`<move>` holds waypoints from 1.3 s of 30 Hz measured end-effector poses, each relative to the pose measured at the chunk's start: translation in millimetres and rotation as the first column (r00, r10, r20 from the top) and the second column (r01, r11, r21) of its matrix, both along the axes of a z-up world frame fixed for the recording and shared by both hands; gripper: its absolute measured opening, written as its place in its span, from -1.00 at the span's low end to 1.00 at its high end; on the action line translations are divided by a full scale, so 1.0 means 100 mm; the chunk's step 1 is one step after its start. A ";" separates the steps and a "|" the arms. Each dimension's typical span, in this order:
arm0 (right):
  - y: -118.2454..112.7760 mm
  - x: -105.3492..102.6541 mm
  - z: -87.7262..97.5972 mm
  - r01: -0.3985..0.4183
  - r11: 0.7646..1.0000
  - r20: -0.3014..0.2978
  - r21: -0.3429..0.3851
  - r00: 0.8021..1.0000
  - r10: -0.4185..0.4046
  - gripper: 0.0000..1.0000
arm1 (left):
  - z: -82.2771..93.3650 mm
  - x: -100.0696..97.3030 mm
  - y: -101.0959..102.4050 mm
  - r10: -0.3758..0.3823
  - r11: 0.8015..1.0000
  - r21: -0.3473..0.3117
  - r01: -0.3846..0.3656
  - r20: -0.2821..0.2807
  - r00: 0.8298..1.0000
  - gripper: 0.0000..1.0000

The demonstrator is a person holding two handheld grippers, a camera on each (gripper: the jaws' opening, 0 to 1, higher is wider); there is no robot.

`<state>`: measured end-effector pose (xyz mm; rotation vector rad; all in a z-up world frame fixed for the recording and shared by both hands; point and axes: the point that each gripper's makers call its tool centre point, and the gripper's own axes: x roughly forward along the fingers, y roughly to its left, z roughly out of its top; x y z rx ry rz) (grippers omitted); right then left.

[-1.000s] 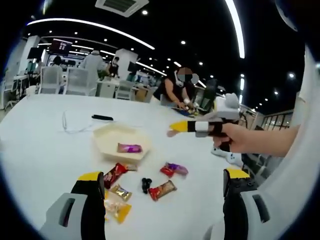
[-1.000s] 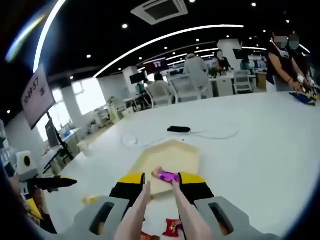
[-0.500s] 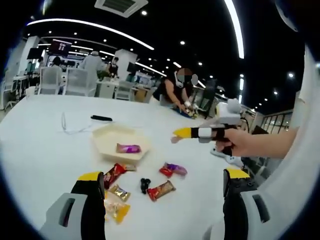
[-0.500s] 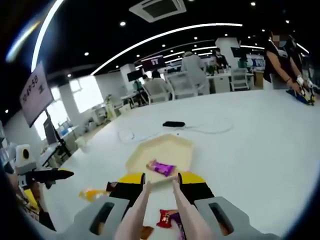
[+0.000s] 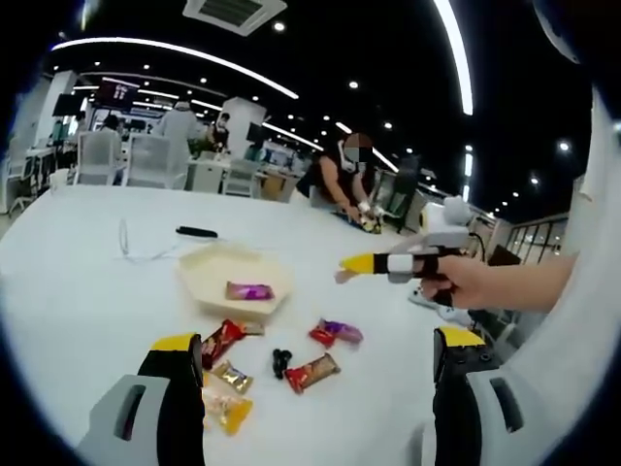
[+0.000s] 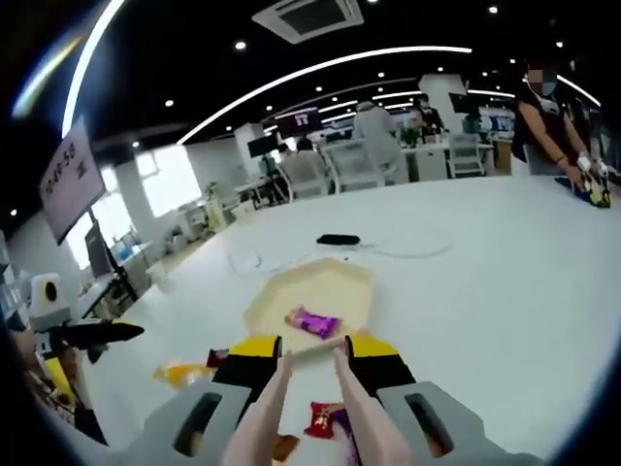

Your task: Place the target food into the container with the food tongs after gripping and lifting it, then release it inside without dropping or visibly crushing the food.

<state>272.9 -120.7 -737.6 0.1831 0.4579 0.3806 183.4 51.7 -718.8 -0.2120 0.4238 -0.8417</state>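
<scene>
Purple candy (image 6: 312, 322) lies in cream hexagonal container (image 6: 320, 291) on white bench (image 6: 505, 282), alone. Wrapper print unreadable; red snack (image 6: 323, 420) half hidden behind tongs (image 6: 309, 408). Right tool (image 6: 312, 357) clamps pink tongs, tips slightly apart, empty, at container's 6 o'clock rim. Left tool (image 5: 315, 349) wide apart, empty, above loose snacks (image 5: 312, 369).

On your desk (image 5: 78, 291), one wrapped snack (image 5: 249, 289) lies in the container (image 5: 209, 267); the loose snacks (image 5: 315, 367) lie just before it, a cable (image 5: 136, 248) behind it.
</scene>
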 end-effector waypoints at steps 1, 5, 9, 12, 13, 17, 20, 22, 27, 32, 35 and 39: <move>0.01 0.00 0.00 -0.001 1.000 0.000 0.000 1.000 0.001 -0.50 | 0.00 0.00 0.01 0.002 1.000 0.001 -0.002 0.002 1.000 0.98; 0.04 0.00 0.02 -0.008 1.000 0.005 -0.003 1.000 0.008 -0.50 | -0.01 0.01 0.06 0.016 1.000 0.000 -0.016 -0.003 1.000 0.98; 0.06 -0.02 0.01 -0.012 1.000 0.006 -0.005 1.000 0.012 -0.50 | -0.01 0.01 0.06 0.016 1.000 -0.001 -0.016 0.002 1.000 0.97; 0.05 -0.04 -0.02 -0.011 1.000 0.001 -0.006 1.000 0.011 -0.50 | -0.01 -0.01 0.05 0.012 1.000 0.000 -0.012 0.002 1.000 0.97; 0.05 -0.05 -0.03 -0.010 1.000 0.000 -0.004 1.000 0.010 -0.50 | 0.00 -0.01 0.04 0.011 1.000 0.000 -0.011 0.002 1.000 0.97; 0.03 -0.08 -0.05 -0.006 1.000 -0.005 -0.007 1.000 0.006 -0.49 | -0.01 -0.02 0.04 0.008 1.000 0.000 -0.008 -0.002 1.000 0.97; 0.01 -0.09 -0.07 -0.004 1.000 -0.009 -0.008 1.000 0.004 -0.49 | -0.03 -0.03 0.02 0.004 1.000 0.003 -0.004 -0.007 1.000 0.97; 0.00 -0.10 -0.09 -0.004 1.000 -0.012 -0.010 1.000 0.004 -0.49 | -0.04 -0.03 0.01 0.002 1.000 0.003 -0.002 -0.010 1.000 0.97; -0.03 -0.10 -0.11 -0.003 1.000 -0.017 -0.016 1.000 0.002 -0.49 | -0.03 0.00 -0.01 -0.002 1.000 0.005 0.002 -0.013 1.000 0.96; -0.06 -0.11 -0.14 -0.008 1.000 -0.022 -0.028 1.000 0.007 -0.49 | 0.03 0.07 0.00 0.005 1.000 0.002 -0.005 0.000 1.000 0.96; -0.09 -0.12 -0.15 -0.005 1.000 -0.027 -0.029 1.000 0.004 -0.49 | 0.06 0.10 0.00 0.003 1.000 0.004 -0.003 0.006 1.000 0.96; -0.10 -0.13 -0.17 -0.009 0.999 -0.026 -0.044 1.000 0.008 -0.49 | 0.09 0.11 -0.02 -0.005 1.000 0.006 0.005 0.011 1.000 0.96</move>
